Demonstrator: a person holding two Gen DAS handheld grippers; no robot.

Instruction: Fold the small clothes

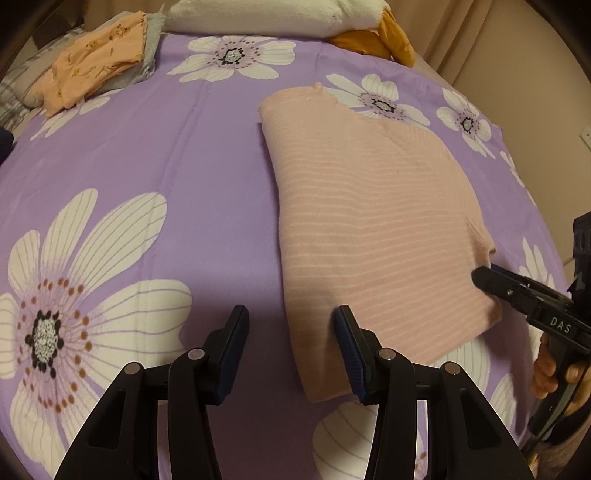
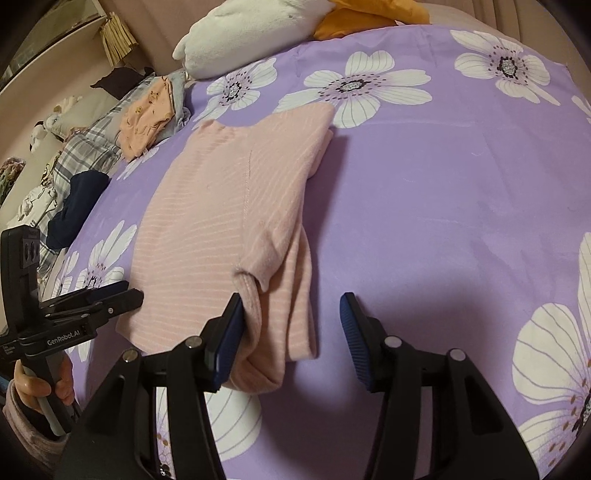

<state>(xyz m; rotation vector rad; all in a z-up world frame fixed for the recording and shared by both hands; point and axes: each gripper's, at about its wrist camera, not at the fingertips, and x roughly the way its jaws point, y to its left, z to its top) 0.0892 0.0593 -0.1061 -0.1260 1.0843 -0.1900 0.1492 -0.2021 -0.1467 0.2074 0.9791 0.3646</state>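
A pink striped garment lies folded lengthwise on the purple flowered bedspread. My left gripper is open and empty at the garment's near left corner, which lies between its fingers. In the right wrist view the same garment lies with a sleeve folded over it. My right gripper is open and empty, with the garment's near right edge between its fingers. The right gripper also shows at the right edge of the left wrist view, and the left gripper at the left of the right wrist view.
Folded orange printed clothes sit on a grey piece at the far left. A white plush pillow and an orange cloth lie at the head of the bed. A plaid blanket and a dark garment lie at the left.
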